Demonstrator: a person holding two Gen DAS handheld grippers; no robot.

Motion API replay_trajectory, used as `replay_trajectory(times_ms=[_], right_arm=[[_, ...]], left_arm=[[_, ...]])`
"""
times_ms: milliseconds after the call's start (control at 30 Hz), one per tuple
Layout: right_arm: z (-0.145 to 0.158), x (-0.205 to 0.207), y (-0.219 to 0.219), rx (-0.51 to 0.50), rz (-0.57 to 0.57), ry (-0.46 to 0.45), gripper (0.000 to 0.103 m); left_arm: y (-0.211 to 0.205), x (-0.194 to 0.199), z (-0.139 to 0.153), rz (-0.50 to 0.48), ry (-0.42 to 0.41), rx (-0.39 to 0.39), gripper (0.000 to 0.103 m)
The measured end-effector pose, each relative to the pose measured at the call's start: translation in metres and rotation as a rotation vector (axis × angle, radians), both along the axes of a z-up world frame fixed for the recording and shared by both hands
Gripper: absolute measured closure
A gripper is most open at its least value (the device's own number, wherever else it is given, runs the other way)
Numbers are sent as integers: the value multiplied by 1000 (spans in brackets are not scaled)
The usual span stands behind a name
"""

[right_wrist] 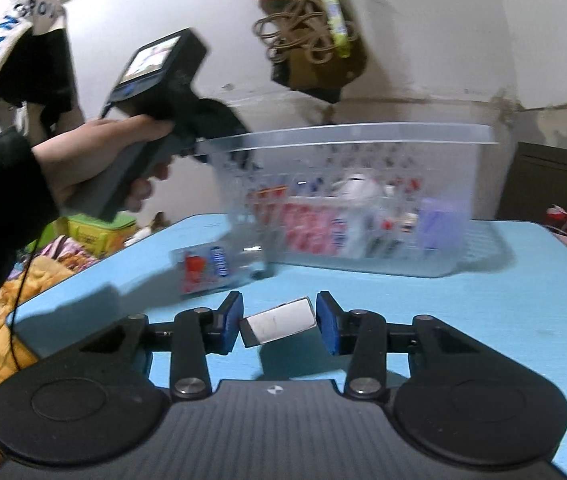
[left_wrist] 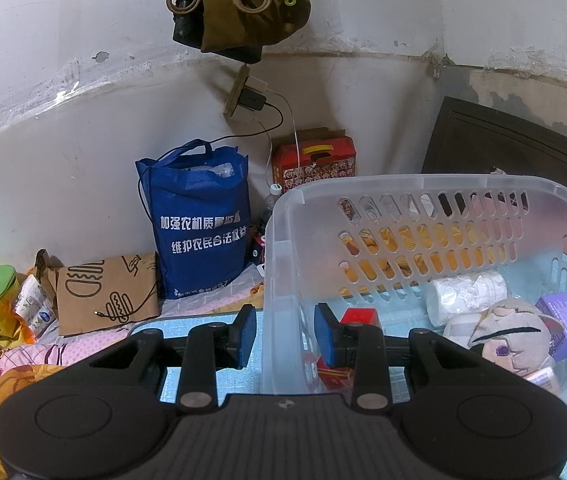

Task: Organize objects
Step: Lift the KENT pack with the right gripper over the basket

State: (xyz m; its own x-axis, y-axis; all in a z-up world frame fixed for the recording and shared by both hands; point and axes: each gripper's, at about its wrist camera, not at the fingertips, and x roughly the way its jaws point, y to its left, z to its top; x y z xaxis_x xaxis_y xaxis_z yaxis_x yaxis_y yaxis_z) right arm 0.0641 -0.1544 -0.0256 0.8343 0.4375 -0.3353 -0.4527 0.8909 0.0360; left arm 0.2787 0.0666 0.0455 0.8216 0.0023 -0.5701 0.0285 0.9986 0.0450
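While the translucent perforated plastic basket sits on the light-blue tabletop, left gripper is clamped on its near wall. In front of the basket, right gripper pinches a small flat silver-grey block skewed, at its corners; likely to twist out en route.

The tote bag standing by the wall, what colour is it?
The tote bag is dark blue with white lettering, clearest in the left wrist view.

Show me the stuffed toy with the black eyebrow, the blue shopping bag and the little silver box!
Stuffed toy with black eyebrow (left_wrist: 507, 338): left wrist view, its face.
Blue fabric shopping bag (left_wrist: 199, 224): left wrist view, printed front.
Small silver box (right_wrist: 279, 320): right wrist view, shiny top face.
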Motion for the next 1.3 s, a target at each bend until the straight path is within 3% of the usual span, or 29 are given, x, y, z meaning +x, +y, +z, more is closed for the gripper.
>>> replay_trajectory(times_ms=[433, 600, 867, 1000, 1100, 1167, 1300], right_arm=[[-14, 4, -19, -33, -14, 61, 62], [-5, 2, -25, -30, -21, 49, 62], [43, -3, -45, 15, -45, -70, 62], [87, 4, -56, 10, -62, -183, 62], [126, 32, -60, 18, -55, -224, 62], [146, 60, -56, 12, -44, -221, 62], [156, 132, -36, -38, -33, -97, 62]], left_arm=[[0, -1, 0, 2, -5, 1, 66], [-1, -2, 0, 1, -4, 2, 66], [-1, -2, -1, -3, -3, -3, 66], [-1, -2, -1, -6, -4, -8, 66], [0, -1, -1, -9, -1, -14, 66], [-1, -1, -1, -9, 1, -14, 66], [0, -2, -1, -8, 8, -17, 66]])
